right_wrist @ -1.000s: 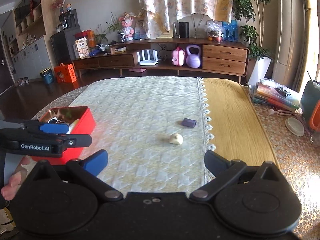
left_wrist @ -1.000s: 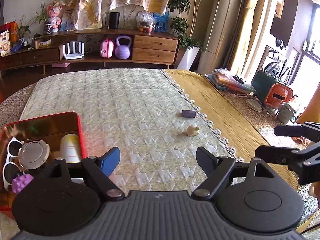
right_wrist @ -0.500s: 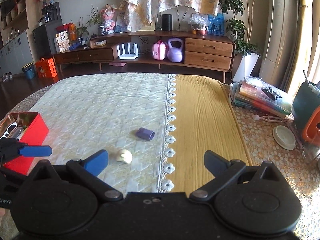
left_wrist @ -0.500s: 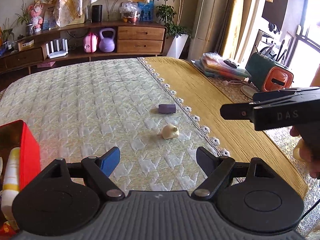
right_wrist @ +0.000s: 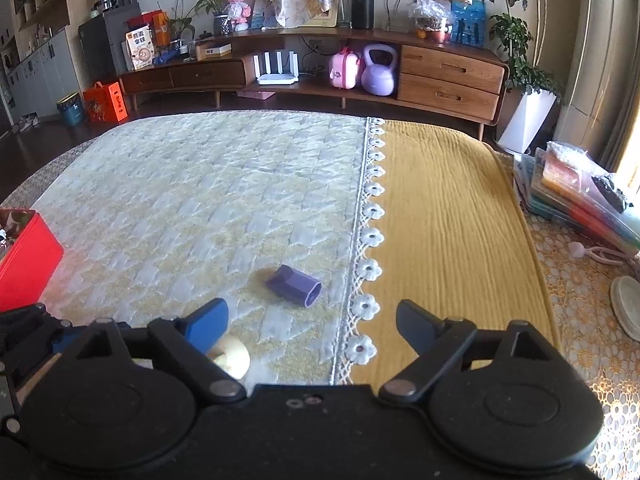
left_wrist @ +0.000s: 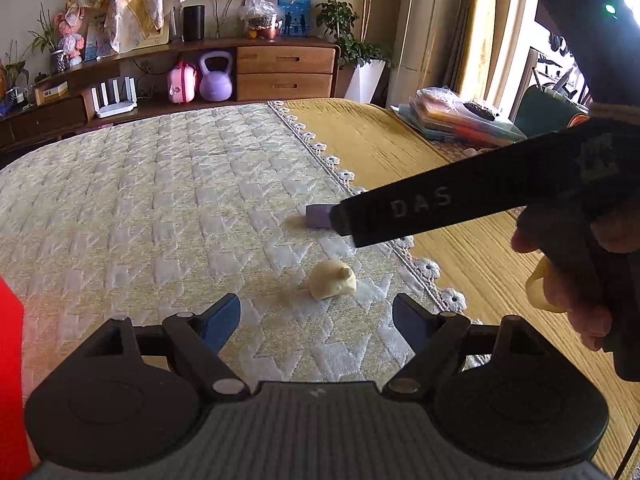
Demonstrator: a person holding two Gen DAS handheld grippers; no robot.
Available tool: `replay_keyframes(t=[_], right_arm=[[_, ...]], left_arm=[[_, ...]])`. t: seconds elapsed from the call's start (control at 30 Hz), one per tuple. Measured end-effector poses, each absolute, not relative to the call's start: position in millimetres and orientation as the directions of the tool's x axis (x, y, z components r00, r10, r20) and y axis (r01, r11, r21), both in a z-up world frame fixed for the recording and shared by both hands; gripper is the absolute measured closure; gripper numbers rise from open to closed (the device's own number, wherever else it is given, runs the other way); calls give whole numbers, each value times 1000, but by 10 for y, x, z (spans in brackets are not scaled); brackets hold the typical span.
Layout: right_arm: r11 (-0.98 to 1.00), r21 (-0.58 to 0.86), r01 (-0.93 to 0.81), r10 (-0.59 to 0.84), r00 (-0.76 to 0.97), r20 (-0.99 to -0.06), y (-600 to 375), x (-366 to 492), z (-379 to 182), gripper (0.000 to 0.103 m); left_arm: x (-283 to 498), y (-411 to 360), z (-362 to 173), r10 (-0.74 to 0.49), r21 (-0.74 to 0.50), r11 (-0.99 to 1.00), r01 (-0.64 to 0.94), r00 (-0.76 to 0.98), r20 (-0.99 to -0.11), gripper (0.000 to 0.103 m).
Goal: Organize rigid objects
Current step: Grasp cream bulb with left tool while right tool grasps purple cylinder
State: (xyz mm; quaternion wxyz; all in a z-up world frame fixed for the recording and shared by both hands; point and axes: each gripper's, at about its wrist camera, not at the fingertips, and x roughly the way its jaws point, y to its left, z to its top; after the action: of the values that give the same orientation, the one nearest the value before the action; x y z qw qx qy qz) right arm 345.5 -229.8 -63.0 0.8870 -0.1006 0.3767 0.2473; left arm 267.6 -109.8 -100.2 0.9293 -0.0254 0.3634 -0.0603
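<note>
**Purple block and cream figure on quilted cloth**

Your left gripper (left_wrist: 316, 318) has its 2 fingers spread, holding nothing; the cream figure (left_wrist: 333, 279) lies just ahead, between them. Your right gripper (right_wrist: 312, 322) is also spread and empty. The purple block (right_wrist: 294, 285) lies on its side on the quilted cloth (right_wrist: 200, 200), near the lace edge (right_wrist: 370, 236). A red box (right_wrist: 28, 258) sits far left.

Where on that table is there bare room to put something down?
Bare: the quilted cloth between the red box and the purple block; also the yellow cloth. Crowded: near the cream figure, and the folder stack.
</note>
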Motion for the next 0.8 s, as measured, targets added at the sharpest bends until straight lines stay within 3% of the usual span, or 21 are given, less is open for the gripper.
replay_keyframes(t=[0.3,0.4,0.6,0.8], right_arm=[[822,17,-570,396,549,-736,-2150,3723,-820,34],[819,14,-574,393,543,-742,-2135,3771,-887,46],[812,1,-584,397,549,-735,-2129,3776,-944,55],[819,-22,-573,380,571,-728,-2111,3766,-932,74]], left_arm=[[2825,-1334,-1144,-121,-23,990,141,745,-656,20],[2859,-1379,-1181,-133,-14,986,164,742,-657,35],[2901,-1400,-1231,-120,-1,987,158,746,-655,44],[2916,-1375,-1213,-124,-9,988,155,749,-651,68]])
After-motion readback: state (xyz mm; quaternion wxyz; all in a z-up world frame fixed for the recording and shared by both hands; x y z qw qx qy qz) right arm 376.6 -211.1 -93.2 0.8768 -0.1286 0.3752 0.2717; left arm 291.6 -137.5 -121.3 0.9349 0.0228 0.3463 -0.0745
